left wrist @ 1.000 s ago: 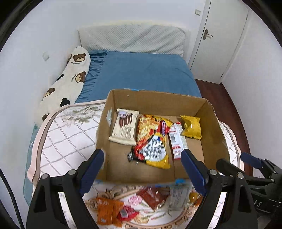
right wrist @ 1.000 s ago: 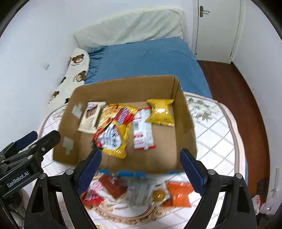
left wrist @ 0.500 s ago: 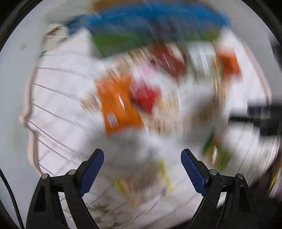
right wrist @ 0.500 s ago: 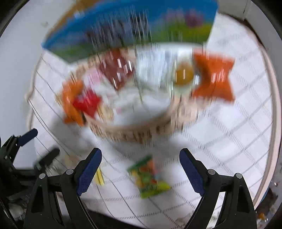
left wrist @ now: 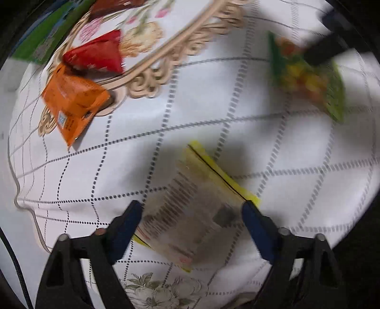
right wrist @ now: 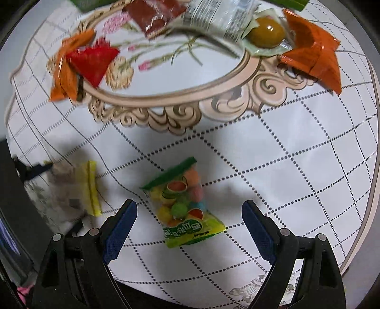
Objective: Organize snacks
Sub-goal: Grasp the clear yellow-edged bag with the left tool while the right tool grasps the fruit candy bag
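A flat yellow-edged packet (left wrist: pixel 197 202) lies on the white tablecloth. My left gripper (left wrist: pixel 191 210) points down over it, jaws closing, the packet between the blue fingers; I see no pad pressing on it. A green candy packet (right wrist: pixel 182 206) lies between the fingers of my right gripper (right wrist: pixel 188 210), which stands open and clear of it. The candy packet (left wrist: pixel 308 76) also shows blurred in the left wrist view, and the yellow packet (right wrist: pixel 78 190) at the left of the right wrist view.
Farther off on the cloth's ornate oval lie a red packet (right wrist: pixel 92 61), orange packets (right wrist: pixel 311 54) (left wrist: pixel 71 102), a brown packet (right wrist: pixel 154 14), a white packet (right wrist: pixel 213 16) and a round yellow snack (right wrist: pixel 266 32). The box's green side (left wrist: pixel 40 40) is behind them.
Both grippers have tipped down from facing the cardboard box to the tablecloth. The left one now straddles the yellow packet with narrower jaws; the right one straddles the green candy packet.
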Demonstrator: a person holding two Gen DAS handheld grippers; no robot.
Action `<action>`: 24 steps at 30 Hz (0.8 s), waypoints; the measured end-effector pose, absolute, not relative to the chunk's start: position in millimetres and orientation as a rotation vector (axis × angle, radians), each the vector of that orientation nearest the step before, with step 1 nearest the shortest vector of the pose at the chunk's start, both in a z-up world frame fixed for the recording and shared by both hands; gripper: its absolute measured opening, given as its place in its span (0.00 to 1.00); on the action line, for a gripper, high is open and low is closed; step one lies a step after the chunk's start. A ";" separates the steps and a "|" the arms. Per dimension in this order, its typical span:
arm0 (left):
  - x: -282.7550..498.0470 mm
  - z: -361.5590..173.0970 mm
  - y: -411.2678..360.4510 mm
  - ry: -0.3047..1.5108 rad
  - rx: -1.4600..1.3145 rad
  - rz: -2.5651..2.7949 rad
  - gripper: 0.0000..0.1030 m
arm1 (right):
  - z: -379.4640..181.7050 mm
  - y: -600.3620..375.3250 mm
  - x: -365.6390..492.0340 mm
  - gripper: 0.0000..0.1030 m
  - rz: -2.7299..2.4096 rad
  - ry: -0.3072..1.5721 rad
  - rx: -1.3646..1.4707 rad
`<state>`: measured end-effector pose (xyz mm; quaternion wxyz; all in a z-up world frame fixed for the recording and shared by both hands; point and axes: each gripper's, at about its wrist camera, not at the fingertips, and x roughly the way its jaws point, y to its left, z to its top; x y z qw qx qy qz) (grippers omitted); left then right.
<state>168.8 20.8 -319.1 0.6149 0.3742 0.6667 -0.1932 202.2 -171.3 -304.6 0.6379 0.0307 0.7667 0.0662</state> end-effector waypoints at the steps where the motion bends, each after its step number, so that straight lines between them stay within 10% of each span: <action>1: 176.6 -319.0 24.7 1.550 0.809 -0.410 0.80 | -307.6 -169.9 199.6 0.89 0.150 1.754 0.063; 13: 233.6 -309.3 94.4 1.697 0.206 -0.150 0.80 | -346.1 -161.7 174.2 0.79 0.135 1.789 0.077; 24: 186.5 -317.5 62.1 1.767 0.520 -0.468 0.80 | -352.3 -156.3 160.9 0.76 0.167 1.814 0.067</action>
